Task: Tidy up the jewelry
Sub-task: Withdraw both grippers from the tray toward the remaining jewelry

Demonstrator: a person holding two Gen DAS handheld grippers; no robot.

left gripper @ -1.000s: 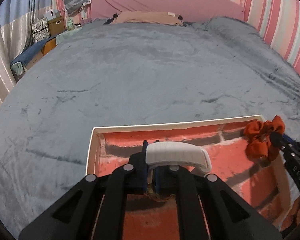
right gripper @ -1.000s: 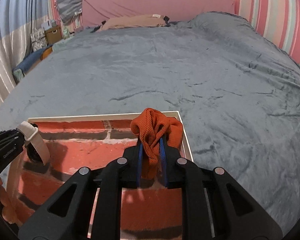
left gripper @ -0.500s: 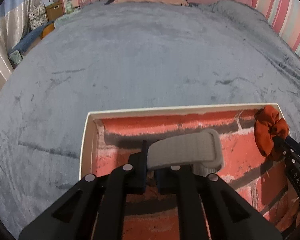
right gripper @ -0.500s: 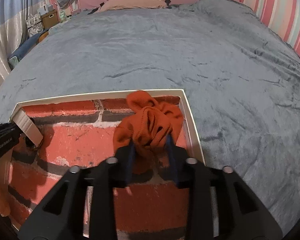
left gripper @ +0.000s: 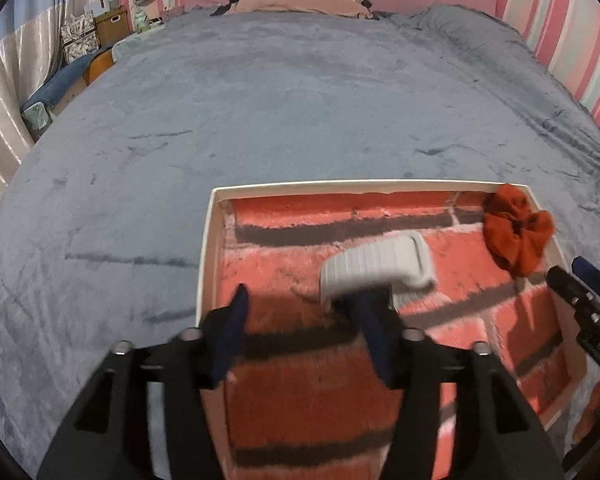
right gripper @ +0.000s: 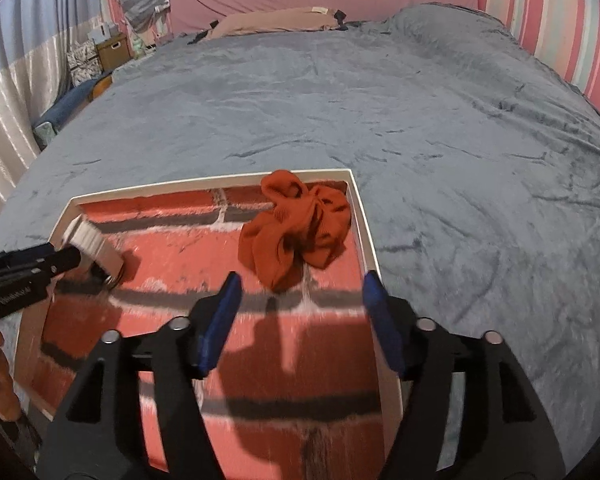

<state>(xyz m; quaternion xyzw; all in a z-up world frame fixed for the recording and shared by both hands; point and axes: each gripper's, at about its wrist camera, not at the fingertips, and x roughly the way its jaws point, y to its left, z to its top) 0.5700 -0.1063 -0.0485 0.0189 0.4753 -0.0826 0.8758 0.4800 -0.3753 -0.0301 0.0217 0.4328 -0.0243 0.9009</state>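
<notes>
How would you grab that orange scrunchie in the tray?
Pinch one puffy fold of the scrunchie, probably the lump nearest the right tongs. Come from above on the near side: it lies slumped flat on the tray with its far edge against the corner walls, and soft fabric bunches easily.

The white ribbed band [left gripper: 376, 266] is blurred, its lower part hidden behind a blue pad. The tray's [right gripper: 364, 232] near end is cut off by the frame's lower edge.
</notes>
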